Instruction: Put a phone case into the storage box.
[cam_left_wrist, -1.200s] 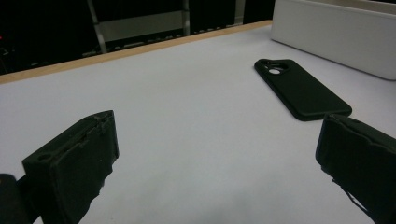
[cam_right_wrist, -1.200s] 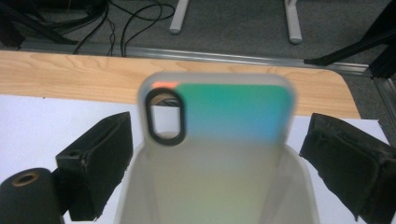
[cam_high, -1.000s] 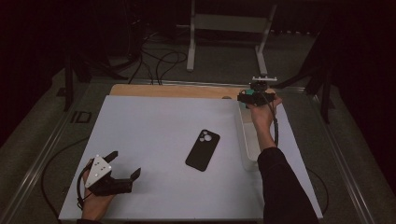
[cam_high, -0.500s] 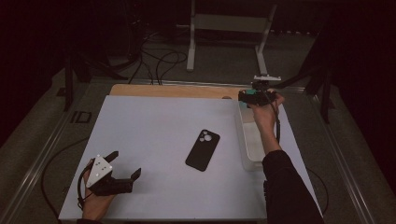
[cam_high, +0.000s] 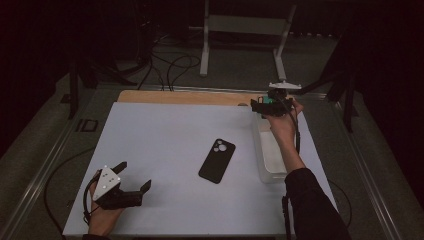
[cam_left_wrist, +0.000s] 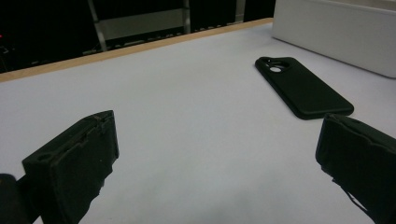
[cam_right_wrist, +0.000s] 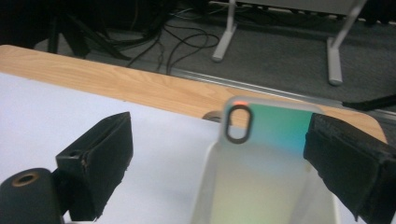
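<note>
the right gripper (cam_high: 262, 105) hangs over the far end of a long, shallow white plastic tray (cam_high: 265, 167) that lies along the right side of the white table top (cam_high: 165, 145). in the right gripper view its two black jaws stand wide apart, and between them rises a translucent, iridescent phone case (cam_right_wrist: 271, 140) with an oval camera cut-out near its top. the case stands upright in the tray, leaning at the tray's far end; its right edge lies just beside the right jaw, but whether the pad touches it cannot be told, and the left jaw is well clear of it. the person's right hand (cam_high: 282, 122) and dark sleeve (cam_high: 312, 205) run down the right side of the high view, above the tray.

a black smartphone in a matt black case (cam_high: 217, 160) lies flat and face down near the middle of the table top, its camera end pointing far and slightly right. it sits just left of the tray, apart from it.

the left gripper (cam_high: 134, 186) rests at the near left corner of the table top, held low in the left hand (cam_high: 102, 220), with the grey three-cornered plate (cam_high: 106, 177) on top. its jaws are spread wide and hold nothing. in the left gripper view the black smartphone (cam_left_wrist: 301, 86) lies well ahead of them, towards the right jaw, with the white tray's wall (cam_left_wrist: 336, 28) beyond it.

a light wooden strip (cam_high: 185, 97) edges the far side of the table.
</note>
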